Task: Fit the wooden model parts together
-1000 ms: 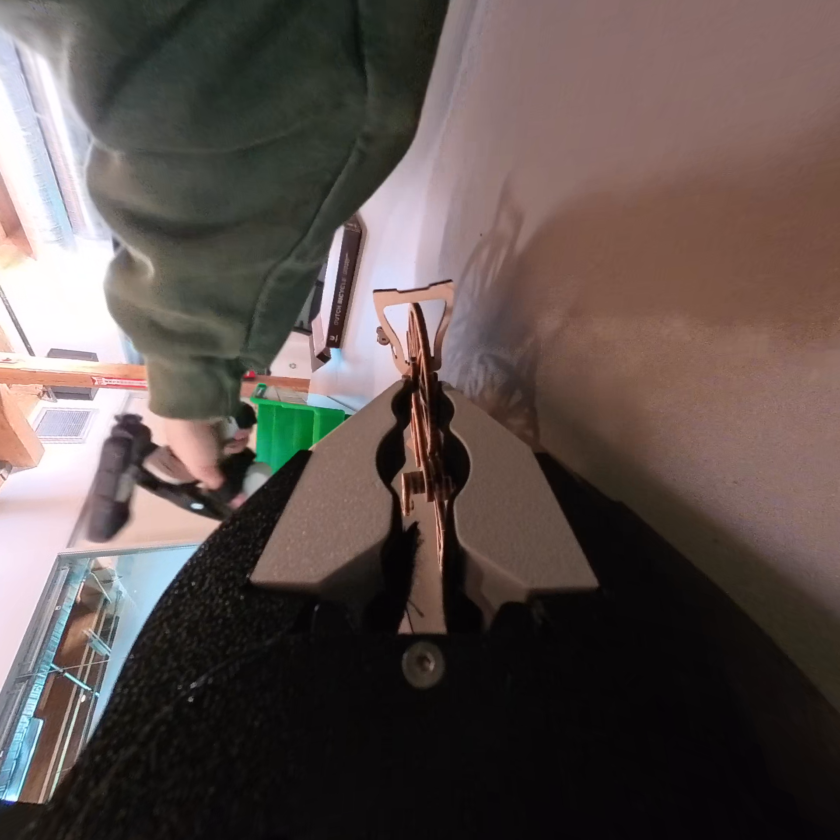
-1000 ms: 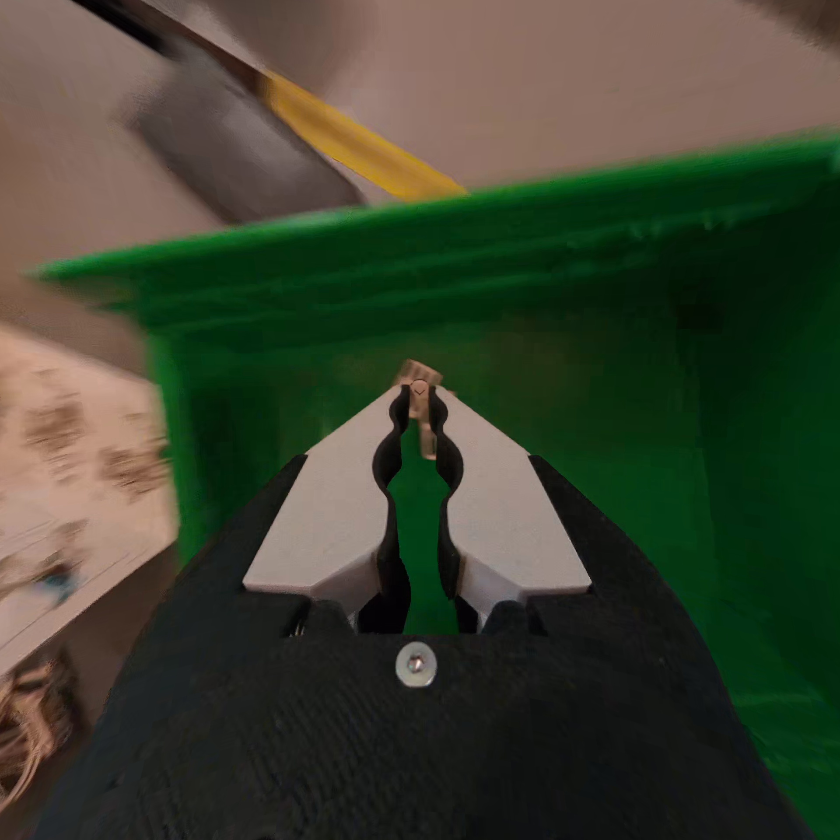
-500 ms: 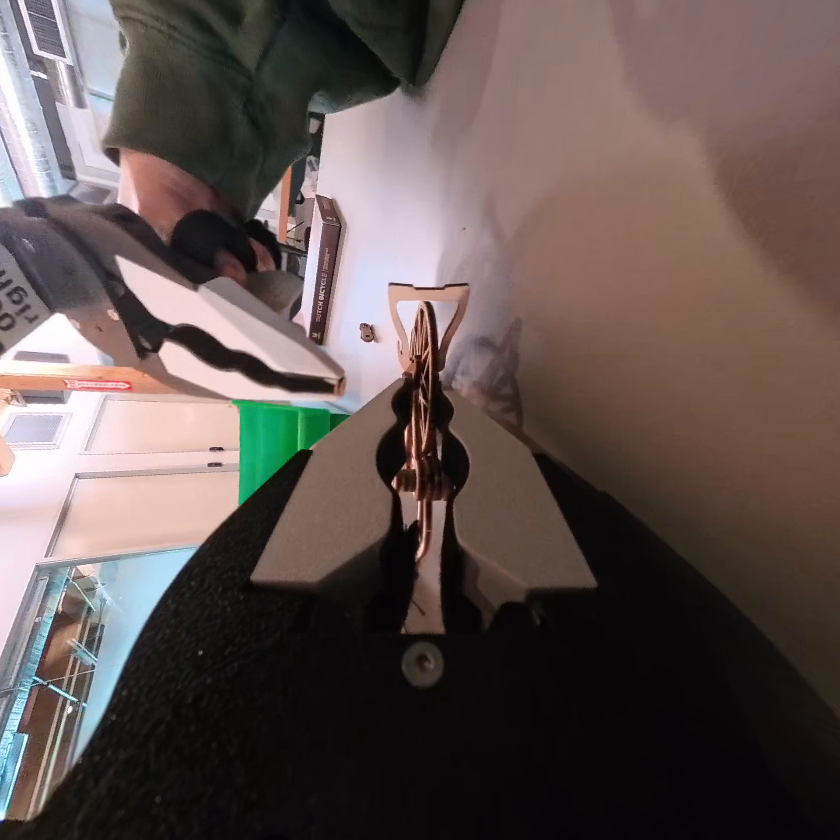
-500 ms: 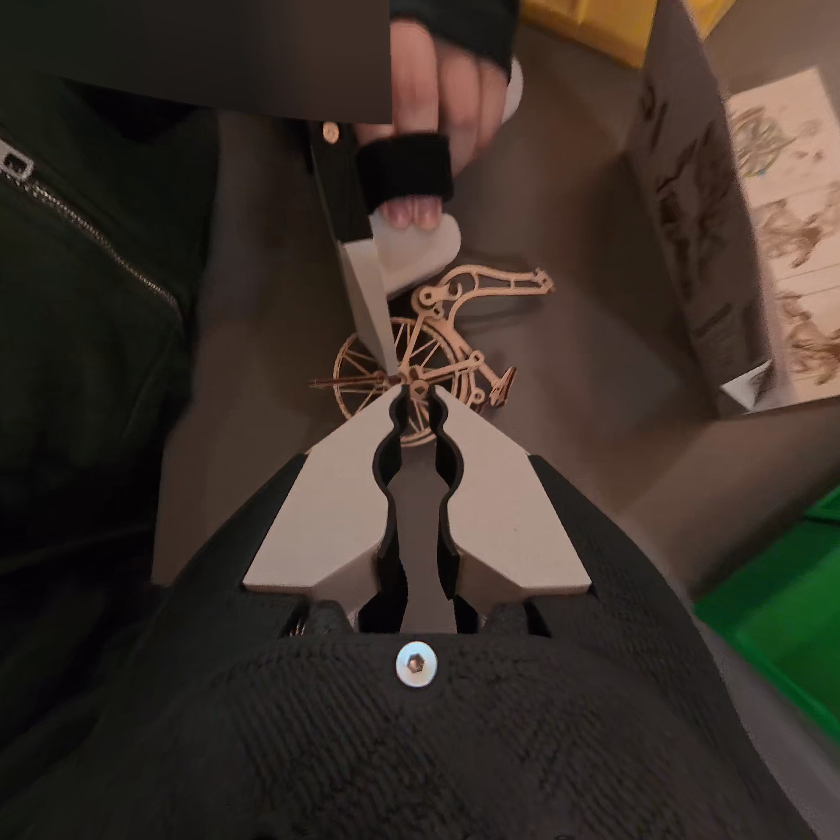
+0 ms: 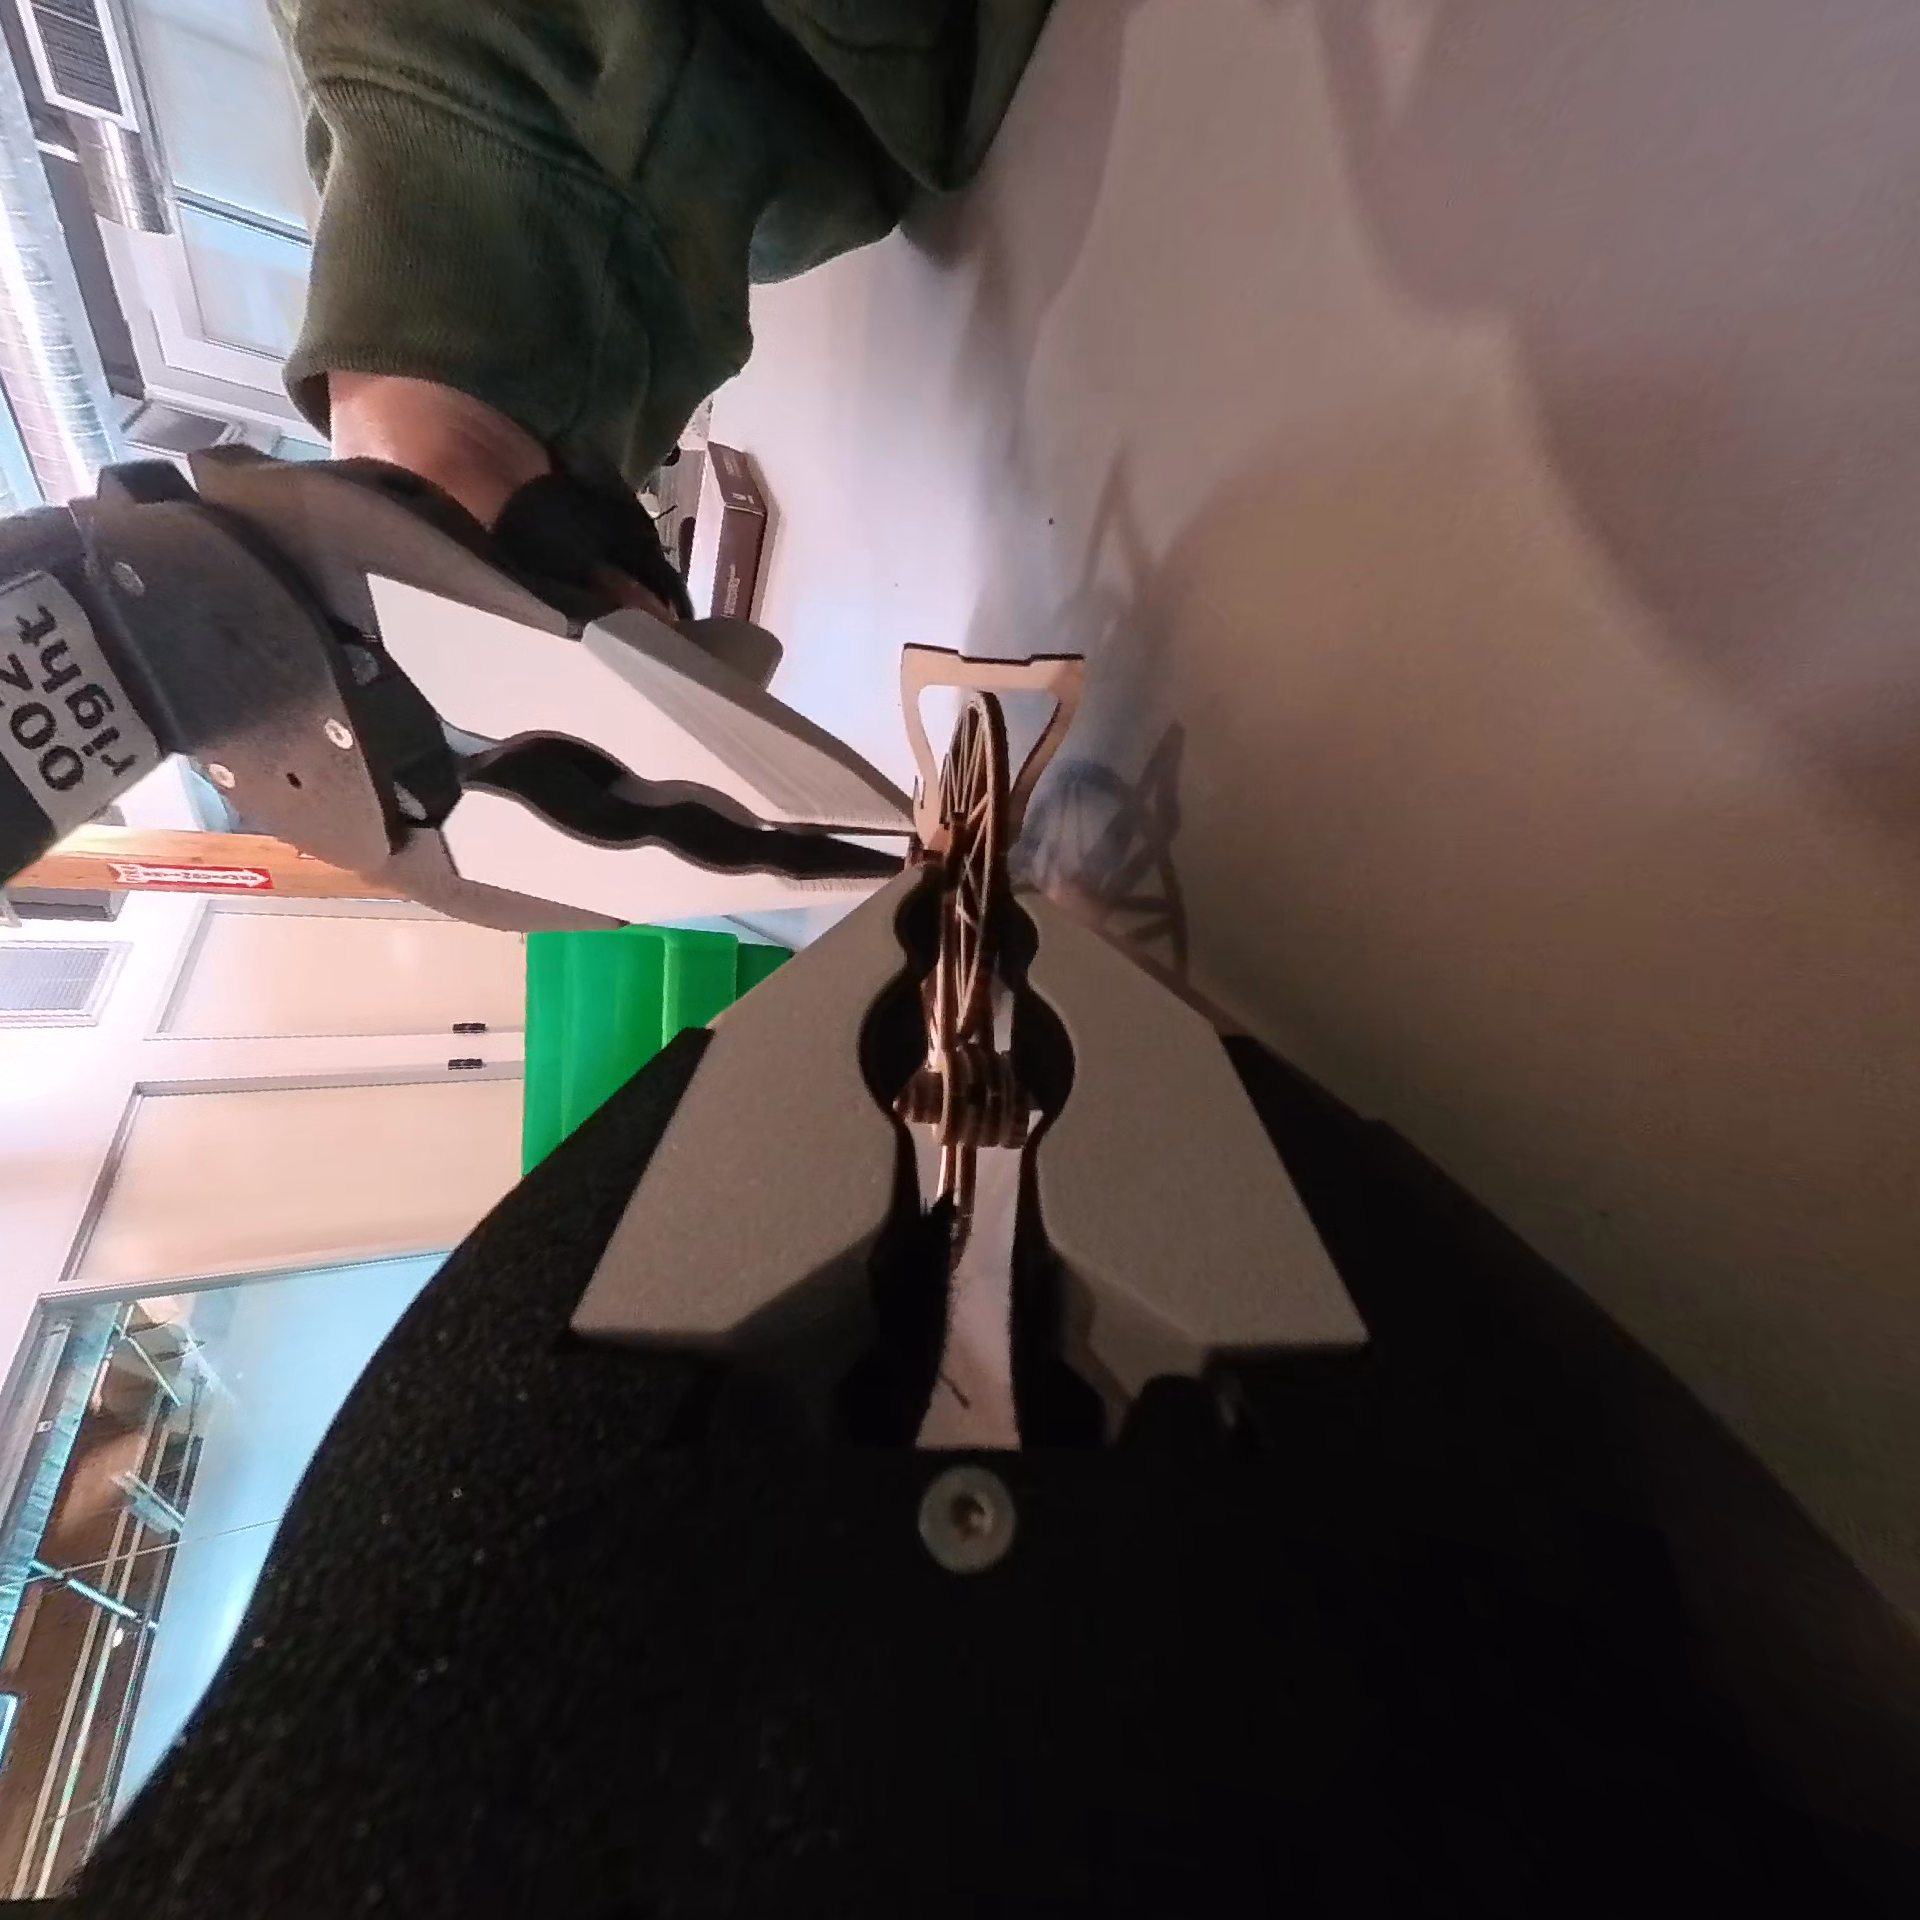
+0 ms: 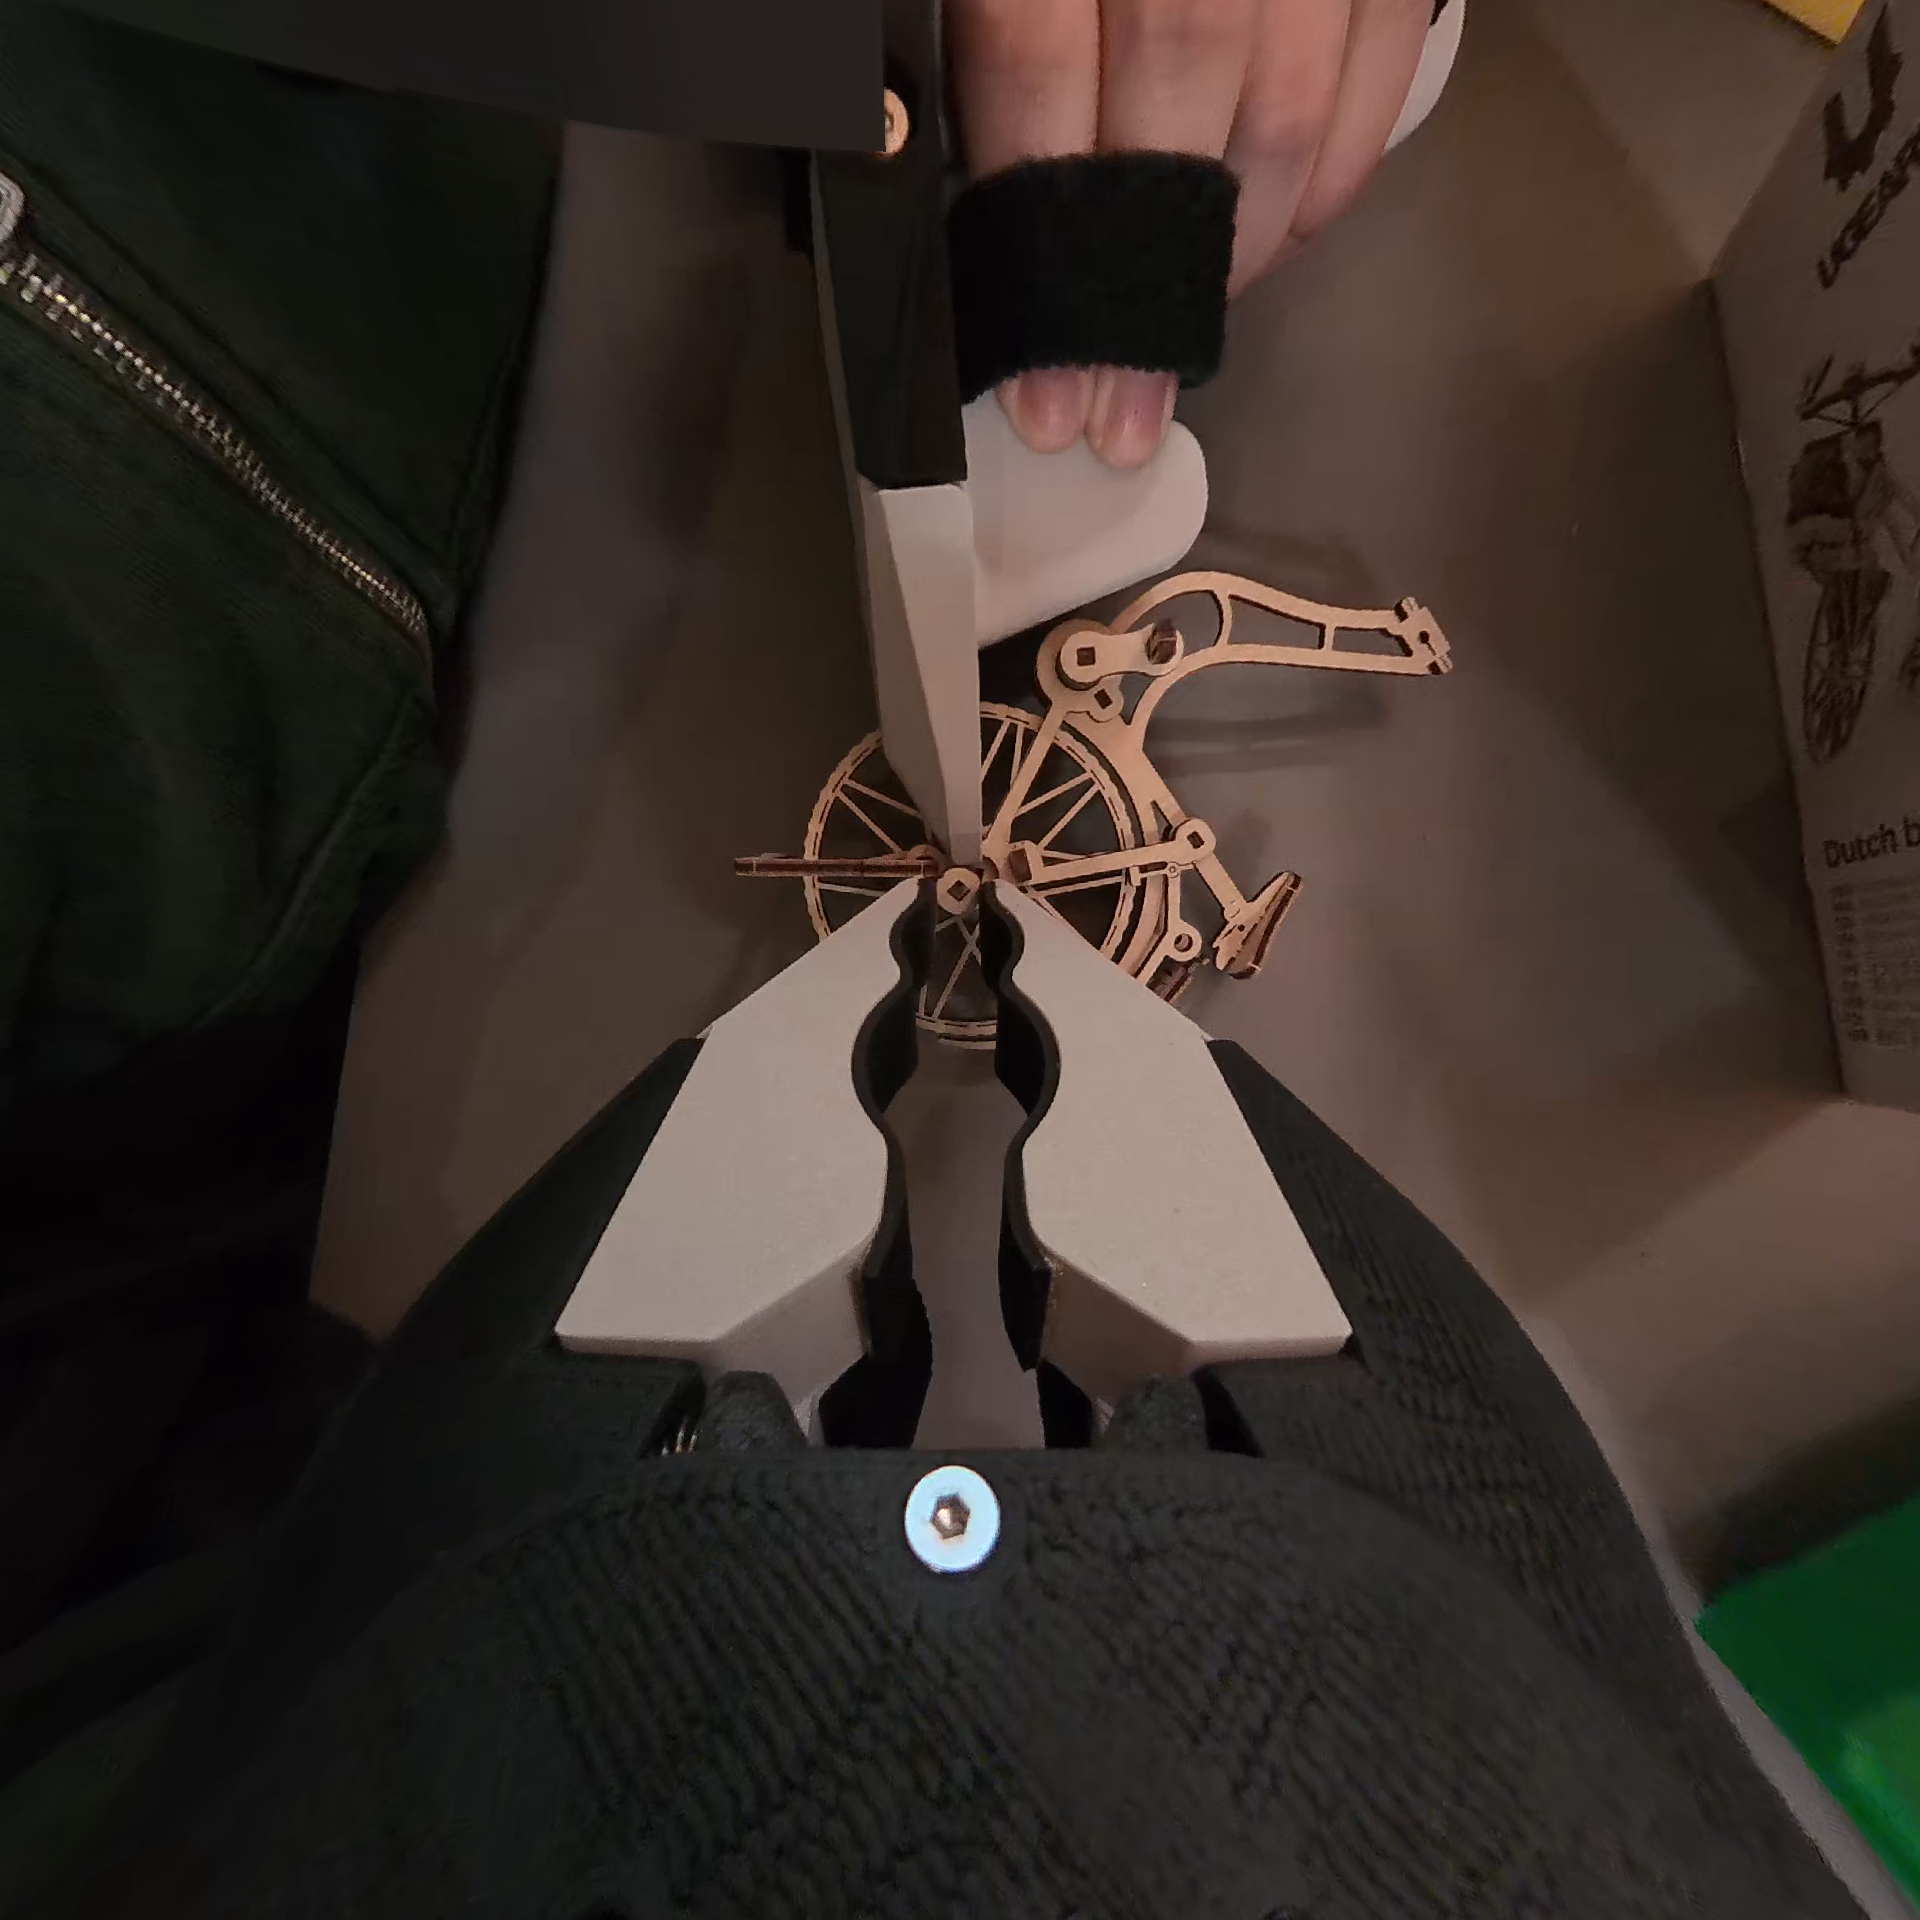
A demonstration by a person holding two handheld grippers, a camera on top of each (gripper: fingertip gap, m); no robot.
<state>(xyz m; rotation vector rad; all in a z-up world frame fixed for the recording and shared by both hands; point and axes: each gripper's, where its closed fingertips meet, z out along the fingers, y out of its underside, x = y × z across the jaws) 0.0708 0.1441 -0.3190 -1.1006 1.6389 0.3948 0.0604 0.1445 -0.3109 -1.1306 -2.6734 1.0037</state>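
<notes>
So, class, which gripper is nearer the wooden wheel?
Left. The left gripper clamps the wooden wheel; the right gripper, pinching a small peg, just reaches its hub.

This looks like an office or lab workspace rather than a home: glass-walled partitions with metal frames point(image 5: 260, 1174), exposed silver ducting point(image 5: 42, 343) and a wall vent point(image 5: 62, 977) fill the background, while a plain pale bench point(image 5: 1455, 727) carries a green plastic bin point(image 5: 623, 1018) and a printed instruction sheet point(image 6: 1849, 623).
</notes>
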